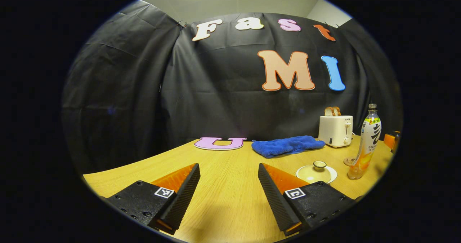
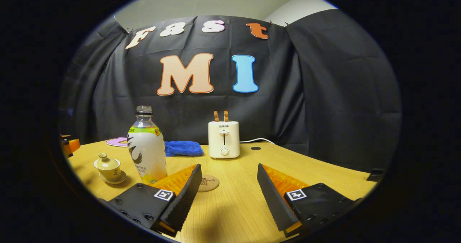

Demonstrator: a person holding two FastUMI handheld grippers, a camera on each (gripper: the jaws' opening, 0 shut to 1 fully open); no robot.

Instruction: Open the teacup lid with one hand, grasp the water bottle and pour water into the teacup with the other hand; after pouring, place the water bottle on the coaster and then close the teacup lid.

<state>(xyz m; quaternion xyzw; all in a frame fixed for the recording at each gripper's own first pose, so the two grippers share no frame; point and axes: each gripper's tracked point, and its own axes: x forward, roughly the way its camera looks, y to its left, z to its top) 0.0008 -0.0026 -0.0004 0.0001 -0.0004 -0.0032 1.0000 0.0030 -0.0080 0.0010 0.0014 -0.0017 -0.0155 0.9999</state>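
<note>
On the light wooden table (image 2: 234, 203): lidded cream ceramic teacup (image 2: 109, 167) on its saucer, clear plastic water bottle (image 2: 147, 147) upright beside it, round brown coaster (image 2: 208, 182) near. Left gripper (image 1: 229, 185) and right gripper (image 2: 227, 187) jaws spread, empty.

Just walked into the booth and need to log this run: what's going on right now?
Nothing is held yet. Both the left gripper and right gripper hover open over the wooden table. The teacup has its lid on, and the water bottle stands uncapped beside the coaster. A toaster and blue cloth sit behind.
</note>
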